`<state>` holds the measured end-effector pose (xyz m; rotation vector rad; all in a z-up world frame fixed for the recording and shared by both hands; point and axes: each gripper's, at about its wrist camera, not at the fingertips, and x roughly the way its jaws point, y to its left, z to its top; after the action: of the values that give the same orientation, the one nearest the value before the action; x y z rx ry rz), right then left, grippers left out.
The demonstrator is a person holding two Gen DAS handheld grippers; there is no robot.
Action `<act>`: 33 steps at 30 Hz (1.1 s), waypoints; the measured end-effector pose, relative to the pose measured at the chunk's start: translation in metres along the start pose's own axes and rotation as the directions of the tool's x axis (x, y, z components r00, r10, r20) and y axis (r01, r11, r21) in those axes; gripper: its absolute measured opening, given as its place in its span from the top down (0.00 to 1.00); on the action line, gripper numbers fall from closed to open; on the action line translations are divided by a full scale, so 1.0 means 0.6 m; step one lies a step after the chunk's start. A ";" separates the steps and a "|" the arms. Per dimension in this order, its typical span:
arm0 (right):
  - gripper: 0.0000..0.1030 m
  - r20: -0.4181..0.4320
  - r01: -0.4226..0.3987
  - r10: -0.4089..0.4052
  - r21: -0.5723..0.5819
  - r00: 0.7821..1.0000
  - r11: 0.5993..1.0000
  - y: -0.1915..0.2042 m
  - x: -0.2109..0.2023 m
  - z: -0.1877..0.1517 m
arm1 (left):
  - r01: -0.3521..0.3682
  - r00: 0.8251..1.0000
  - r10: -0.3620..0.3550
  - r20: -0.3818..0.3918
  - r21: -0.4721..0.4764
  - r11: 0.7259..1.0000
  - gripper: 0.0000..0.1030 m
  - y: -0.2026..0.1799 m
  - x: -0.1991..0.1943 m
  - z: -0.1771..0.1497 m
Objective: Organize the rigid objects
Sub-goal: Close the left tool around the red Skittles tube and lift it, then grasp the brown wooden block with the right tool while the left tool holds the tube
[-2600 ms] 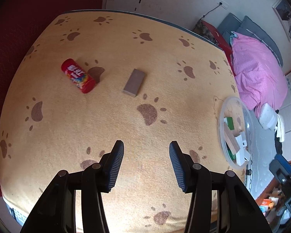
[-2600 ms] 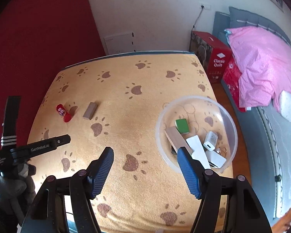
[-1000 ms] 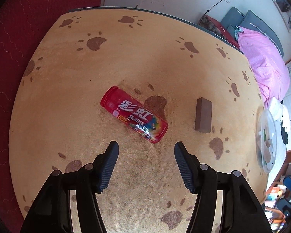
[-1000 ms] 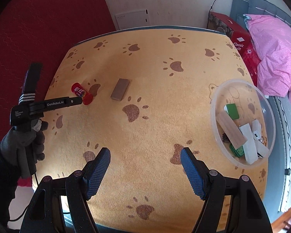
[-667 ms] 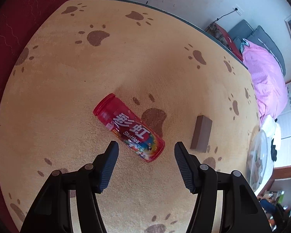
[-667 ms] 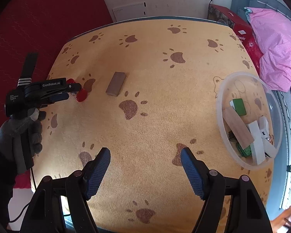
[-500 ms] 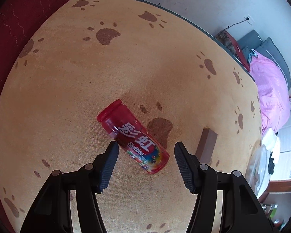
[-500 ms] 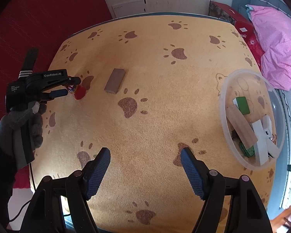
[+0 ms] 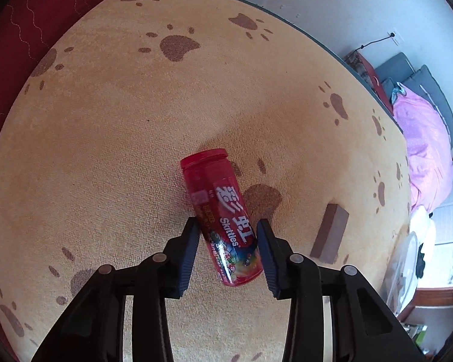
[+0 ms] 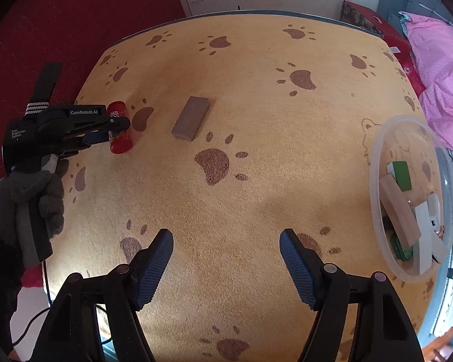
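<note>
A red Skittles tube (image 9: pixel 223 220) lies on the yellow paw-print cloth. My left gripper (image 9: pixel 228 235) has closed on its lower half, both pads touching its sides. In the right wrist view the tube (image 10: pixel 120 129) shows at the far left, held by the left gripper (image 10: pixel 114 129). A brown rectangular block (image 9: pixel 330 232) lies to the tube's right; it also shows in the right wrist view (image 10: pixel 191 117). My right gripper (image 10: pixel 226 259) is open and empty above the cloth's near middle. A clear plastic bowl (image 10: pixel 386 132) at the right holds several small blocks.
The cloth-covered table (image 10: pixel 256 75) ends at a dark edge in front of a white wall. A red carpet (image 10: pixel 60 30) lies to the left. A pink-covered bed (image 10: pixel 438 60) and a red box (image 10: pixel 374 21) stand at the right.
My left gripper has moved forward over the tube and closed its jaws on it. The right gripper has drifted slightly; the bowl sits further right in its view.
</note>
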<state>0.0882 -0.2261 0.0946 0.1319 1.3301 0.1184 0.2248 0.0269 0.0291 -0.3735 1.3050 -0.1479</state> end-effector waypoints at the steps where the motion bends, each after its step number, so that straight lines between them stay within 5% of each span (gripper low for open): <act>1: 0.26 0.001 -0.007 0.007 -0.005 1.000 1.000 0.003 0.003 0.005 | -0.002 1.000 0.002 0.002 0.008 1.000 0.63 0.001 -0.002 -0.002; 19: 0.52 0.002 -0.097 0.097 -0.034 0.995 0.995 0.062 0.117 0.157 | 0.013 1.000 -0.012 -0.009 0.059 0.998 0.66 0.026 -0.052 -0.091; 33: 0.63 -0.019 -0.018 0.017 -0.075 1.000 0.997 0.082 0.171 0.179 | 0.010 0.999 -0.008 -0.034 0.056 0.998 0.66 0.041 -0.049 -0.118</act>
<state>0.2163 -0.1643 0.0294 0.0795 1.3409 0.1845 0.1468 0.0462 0.0323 -0.3309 1.3300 -0.1990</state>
